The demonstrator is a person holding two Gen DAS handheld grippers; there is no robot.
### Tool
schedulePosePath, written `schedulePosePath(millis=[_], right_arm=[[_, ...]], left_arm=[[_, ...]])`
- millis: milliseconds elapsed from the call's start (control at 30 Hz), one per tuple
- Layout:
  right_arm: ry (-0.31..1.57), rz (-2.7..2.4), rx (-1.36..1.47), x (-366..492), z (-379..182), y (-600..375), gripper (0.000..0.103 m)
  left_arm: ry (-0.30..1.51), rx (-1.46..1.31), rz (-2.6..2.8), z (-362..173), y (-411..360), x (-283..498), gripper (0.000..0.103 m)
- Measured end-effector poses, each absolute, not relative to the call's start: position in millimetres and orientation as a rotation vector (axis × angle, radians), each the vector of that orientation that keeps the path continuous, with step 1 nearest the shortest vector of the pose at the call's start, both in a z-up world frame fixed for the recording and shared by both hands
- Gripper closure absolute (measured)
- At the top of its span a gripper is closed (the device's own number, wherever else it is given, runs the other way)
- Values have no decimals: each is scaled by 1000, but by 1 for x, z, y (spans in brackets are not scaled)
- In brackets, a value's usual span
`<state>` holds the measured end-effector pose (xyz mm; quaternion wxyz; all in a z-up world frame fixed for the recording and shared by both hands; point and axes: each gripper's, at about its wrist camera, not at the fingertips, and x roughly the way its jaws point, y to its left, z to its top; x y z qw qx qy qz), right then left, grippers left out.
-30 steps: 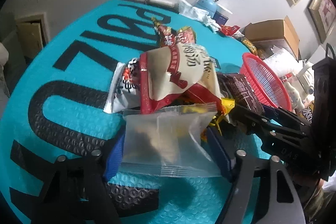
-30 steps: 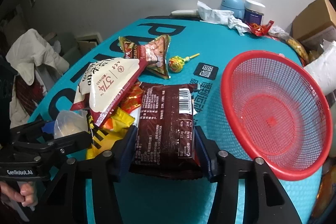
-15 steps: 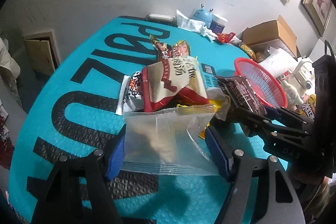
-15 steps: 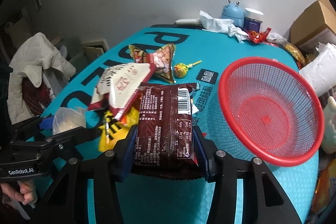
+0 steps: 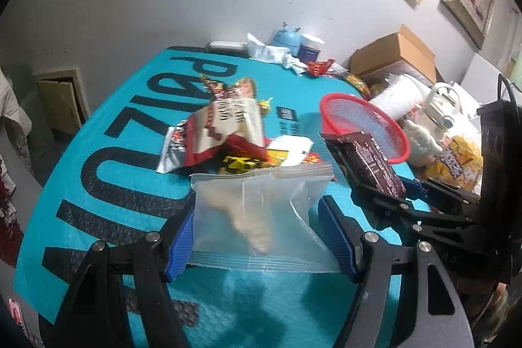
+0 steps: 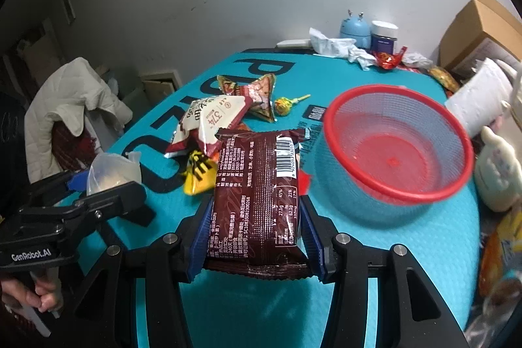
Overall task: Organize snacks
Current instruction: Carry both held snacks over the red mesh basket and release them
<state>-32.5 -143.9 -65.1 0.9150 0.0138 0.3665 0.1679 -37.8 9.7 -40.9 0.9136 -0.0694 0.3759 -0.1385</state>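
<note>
Right wrist view: right gripper point(image 6: 257, 237) clamps the brown packet point(image 6: 257, 201) beside the red basket point(image 6: 396, 149) (left gripper point(image 5: 257, 234) pinches a clear bag point(image 5: 257, 211)); slick wrappers could slip short.

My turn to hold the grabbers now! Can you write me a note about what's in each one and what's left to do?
Left gripper: fingers shut on the clear bag, lifted off the mat.
Right gripper: fingers shut on the brown packet, lifted, near the red basket.
Done: nothing in the basket yet.
Left: probably drop both in, then fetch the snack pile and the lollipop from the teal mat.
</note>
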Motion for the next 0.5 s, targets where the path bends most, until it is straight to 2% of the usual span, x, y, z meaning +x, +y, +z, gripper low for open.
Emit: schedulePosePath(millis=[500], right_arm=[[720, 265, 86, -76, -55, -192, 53]], left_arm=[[757, -102, -427, -27, -46, -52, 32]])
